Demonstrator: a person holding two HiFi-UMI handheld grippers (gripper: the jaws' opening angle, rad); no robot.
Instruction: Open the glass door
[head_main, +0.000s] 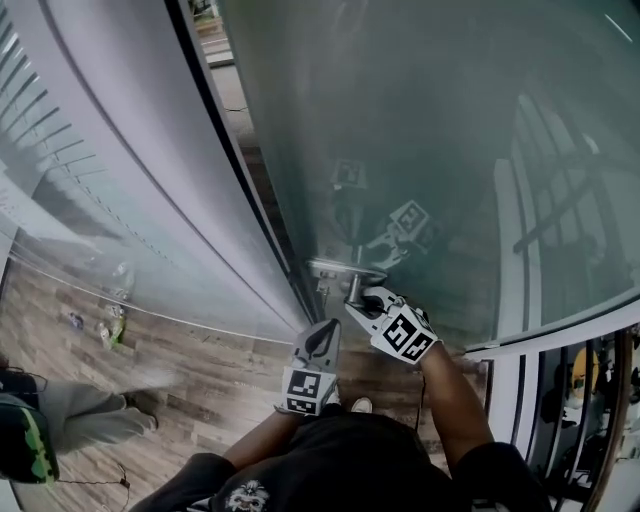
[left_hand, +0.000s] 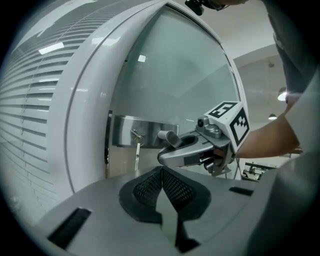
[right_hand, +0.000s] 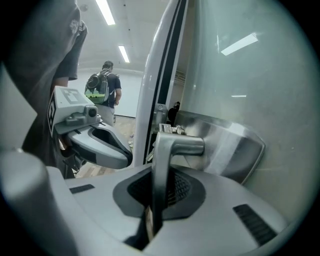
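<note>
Right gripper view: the handle (right_hand: 165, 165) is seen clamped between the closed jaws of the right gripper (right_hand: 156, 197), its lever standing upright out of the pads and bending right to a metal plate (right_hand: 235, 150) on the door (right_hand: 250, 75). In the head view the handle is found at the door's left edge, just beyond that gripper. The left gripper (head_main: 321, 338) is held just left of the handle and nearer, apart from it, its jaws pressed together with nothing between. A key (left_hand: 136, 145) is seen hanging from the plate
</note>
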